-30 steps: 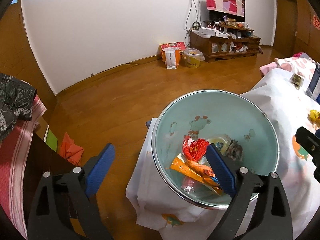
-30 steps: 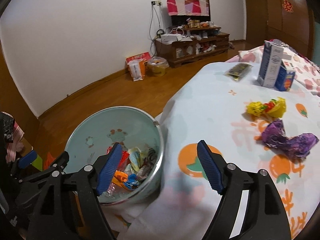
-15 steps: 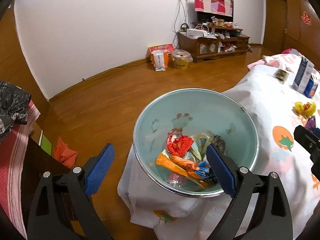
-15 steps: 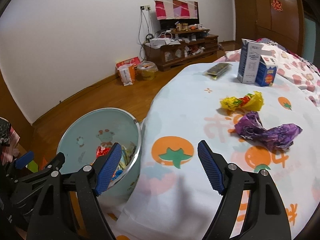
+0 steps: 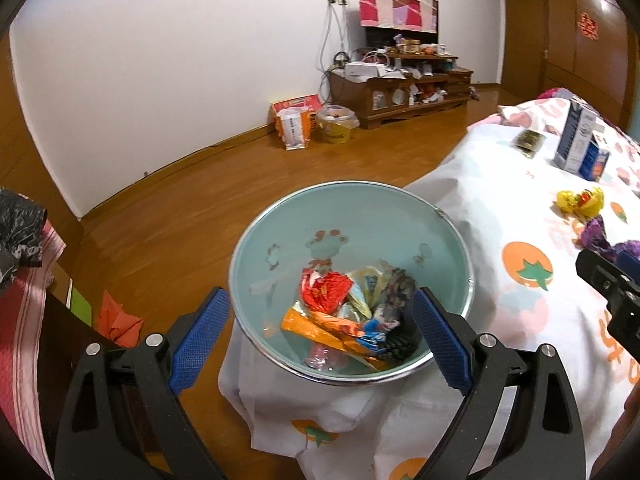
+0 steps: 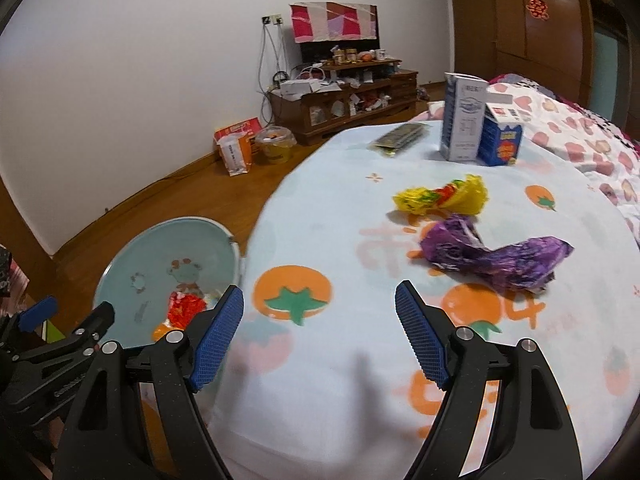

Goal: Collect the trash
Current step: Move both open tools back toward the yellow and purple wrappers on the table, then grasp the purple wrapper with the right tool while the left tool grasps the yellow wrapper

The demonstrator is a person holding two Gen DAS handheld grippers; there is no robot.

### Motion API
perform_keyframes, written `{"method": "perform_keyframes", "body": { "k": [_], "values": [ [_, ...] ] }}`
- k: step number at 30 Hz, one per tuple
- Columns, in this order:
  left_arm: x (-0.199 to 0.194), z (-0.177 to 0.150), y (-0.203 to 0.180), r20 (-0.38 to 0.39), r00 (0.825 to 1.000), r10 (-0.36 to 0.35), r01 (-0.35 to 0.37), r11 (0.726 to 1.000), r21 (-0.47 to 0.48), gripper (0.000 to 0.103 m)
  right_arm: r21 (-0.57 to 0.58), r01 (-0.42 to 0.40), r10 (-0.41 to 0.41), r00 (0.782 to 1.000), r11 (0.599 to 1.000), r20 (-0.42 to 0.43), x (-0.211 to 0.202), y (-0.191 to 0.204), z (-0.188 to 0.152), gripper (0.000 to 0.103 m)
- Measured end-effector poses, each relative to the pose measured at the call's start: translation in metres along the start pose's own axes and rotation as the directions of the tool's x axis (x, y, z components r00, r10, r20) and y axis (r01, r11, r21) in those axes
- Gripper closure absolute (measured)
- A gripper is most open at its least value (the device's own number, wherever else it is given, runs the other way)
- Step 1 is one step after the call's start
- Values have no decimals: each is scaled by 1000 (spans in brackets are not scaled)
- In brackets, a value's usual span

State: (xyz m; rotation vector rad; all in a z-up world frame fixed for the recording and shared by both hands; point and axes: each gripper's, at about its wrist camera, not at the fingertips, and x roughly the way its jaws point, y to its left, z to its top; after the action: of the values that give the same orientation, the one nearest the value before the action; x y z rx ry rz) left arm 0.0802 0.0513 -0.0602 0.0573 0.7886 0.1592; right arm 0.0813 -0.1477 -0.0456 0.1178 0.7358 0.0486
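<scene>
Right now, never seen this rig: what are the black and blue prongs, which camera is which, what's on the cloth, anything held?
No robot arm here: a person carries two handheld grippers, each with a fisheye camera looking along its blue-padded fingers.

The left wrist view shows the left gripper open over a pale green bin that holds snack wrappers. The right wrist view shows the right gripper open over the fruit-print tablecloth.

On the cloth lie a crumpled purple wrapper, a yellow wrapper, a dark flat packet and two upright cartons.

Neither gripper holds anything.
</scene>
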Motion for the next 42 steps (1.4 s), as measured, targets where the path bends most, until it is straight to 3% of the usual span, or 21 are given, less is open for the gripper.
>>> {"method": "perform_keyframes", "body": {
  "k": [8, 15, 19, 24, 34, 37, 42],
  "values": [
    [-2, -6, -28, -14, 998, -54, 54, 997, 53, 12, 35, 54, -53, 999, 998, -8, -5, -40, -11, 25],
    [-4, -3, -56, 5, 995, -105, 103, 988, 117, 12, 32, 147, -146, 989, 989, -25, -14, -106, -20, 26],
    [1, -2, -63, -2, 994, -110, 110, 985, 131, 13, 10, 201, -201, 980, 980, -6, -19, -142, -7, 26],
    [4, 0, -65, -11, 995, -98, 99, 986, 132, 13, -56, 194, -195, 981, 979, -14, -7, -162, 15, 26],
    [5, 5, -60, -18, 996, -87, 88, 988, 125, 13, -217, 49, -80, 988, 975, -135, 45, -156, 31, 26],
    [5, 6, -61, -19, 996, -86, 88, 988, 131, 13, -234, 41, -84, 980, 971, -178, 59, -154, 28, 39],
    [7, 8, -66, -26, 996, -91, 94, 986, 137, 13, -292, 33, -96, 975, 956, -202, 61, -148, 18, 46]
  ]
}}
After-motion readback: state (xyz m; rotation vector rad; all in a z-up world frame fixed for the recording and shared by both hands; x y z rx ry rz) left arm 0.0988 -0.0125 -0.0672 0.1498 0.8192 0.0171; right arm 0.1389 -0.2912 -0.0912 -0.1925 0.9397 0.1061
